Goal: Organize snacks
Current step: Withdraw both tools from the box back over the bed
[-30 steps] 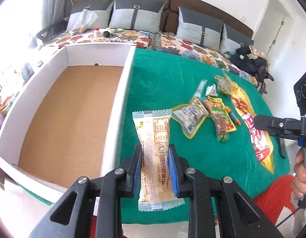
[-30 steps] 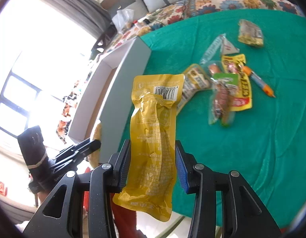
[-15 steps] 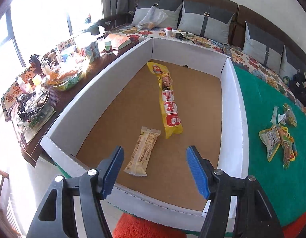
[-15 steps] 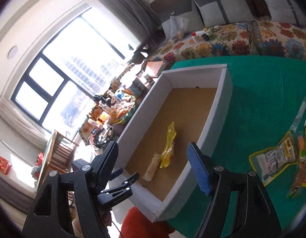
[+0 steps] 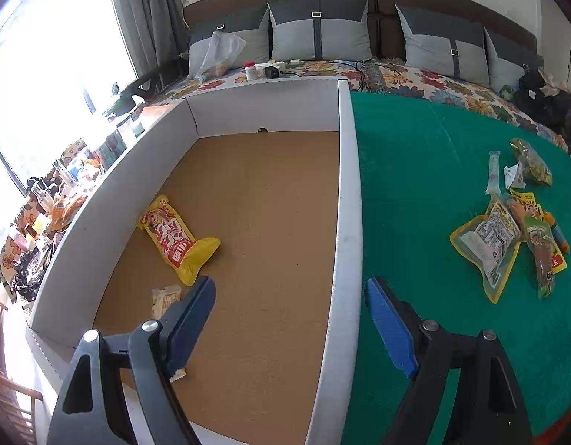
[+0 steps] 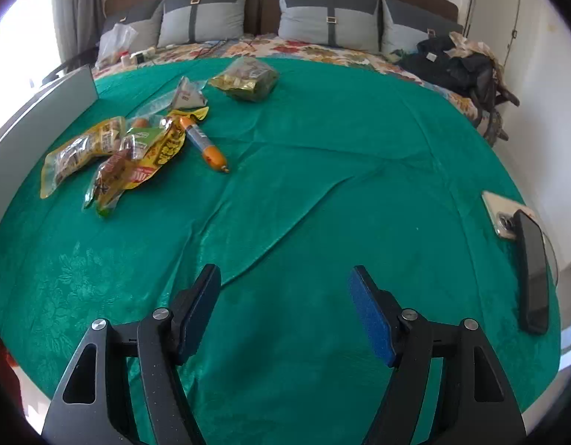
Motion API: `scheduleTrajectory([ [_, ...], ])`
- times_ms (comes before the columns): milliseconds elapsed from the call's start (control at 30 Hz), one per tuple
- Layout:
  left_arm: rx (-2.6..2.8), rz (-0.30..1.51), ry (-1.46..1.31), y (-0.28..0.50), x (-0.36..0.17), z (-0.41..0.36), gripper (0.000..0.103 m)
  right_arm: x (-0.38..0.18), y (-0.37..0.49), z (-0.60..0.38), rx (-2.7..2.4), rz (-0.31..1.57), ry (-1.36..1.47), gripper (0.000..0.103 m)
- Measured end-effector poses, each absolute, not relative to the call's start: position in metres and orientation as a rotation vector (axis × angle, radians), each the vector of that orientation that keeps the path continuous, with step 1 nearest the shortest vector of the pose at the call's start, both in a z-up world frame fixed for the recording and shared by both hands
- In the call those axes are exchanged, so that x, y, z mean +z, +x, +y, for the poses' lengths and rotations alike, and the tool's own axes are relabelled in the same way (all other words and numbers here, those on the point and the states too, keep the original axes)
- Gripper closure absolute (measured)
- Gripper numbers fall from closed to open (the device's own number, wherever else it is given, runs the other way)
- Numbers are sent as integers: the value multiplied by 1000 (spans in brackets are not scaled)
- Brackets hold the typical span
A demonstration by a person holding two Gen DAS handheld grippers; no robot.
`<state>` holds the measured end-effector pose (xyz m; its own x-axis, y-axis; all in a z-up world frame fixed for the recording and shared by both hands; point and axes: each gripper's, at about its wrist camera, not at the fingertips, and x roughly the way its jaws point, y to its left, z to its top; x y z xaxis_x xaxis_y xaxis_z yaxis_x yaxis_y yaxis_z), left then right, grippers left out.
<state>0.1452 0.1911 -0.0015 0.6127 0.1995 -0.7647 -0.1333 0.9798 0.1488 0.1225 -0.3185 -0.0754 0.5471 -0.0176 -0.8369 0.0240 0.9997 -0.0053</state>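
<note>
Pale snack packet [image 5: 166, 298] half-hidden behind left gripper [image 5: 291, 289] finger.

The left claw [image 5: 289, 289] is opening, with nothing between its blue pads. It hangs over a big white cardboard box [image 5: 346, 222] with a brown floor. Inside, at nine o'clock, lie a yellow-red snack bag [image 5: 174, 239] and a small pale wrapped bar [image 5: 163, 298]. More snack packets [image 5: 489, 244] lie at three o'clock on the green bed cover [image 5: 415, 170].

Pale wrapped bar [image 5: 166, 298]: lower part hidden behind left claw's finger [image 5: 191, 315].
Cardboard box [image 6: 29, 126]: cut off by right wrist view's left edge.
Wrapper print: too small to read.
</note>
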Motion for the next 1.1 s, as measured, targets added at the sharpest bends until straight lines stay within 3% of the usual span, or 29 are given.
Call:
scheduleTrajectory([
  [433, 204, 934, 75, 130, -8, 184, 19, -101, 146, -306, -27, 1052, -26, 28],
  [600, 321, 699, 121, 99, 34, 165, 19, -104, 143, -311, -25, 1063, -21, 28],
  [733, 256, 562, 111, 79, 66, 133, 5, -105, 147, -316, -22, 1073, 12, 28],
  [800, 195, 546, 97, 75, 72, 114, 4, -105, 148, -316, -21, 1072, 15, 28],
  [933, 55, 614, 69, 81, 54, 72, 2, -106, 149, -318, -17, 1076, 29, 28],
  [1100, -51, 795, 53, 100, -9, 35, 2, -107, 149, -320, -23, 1081, 37, 23],
])
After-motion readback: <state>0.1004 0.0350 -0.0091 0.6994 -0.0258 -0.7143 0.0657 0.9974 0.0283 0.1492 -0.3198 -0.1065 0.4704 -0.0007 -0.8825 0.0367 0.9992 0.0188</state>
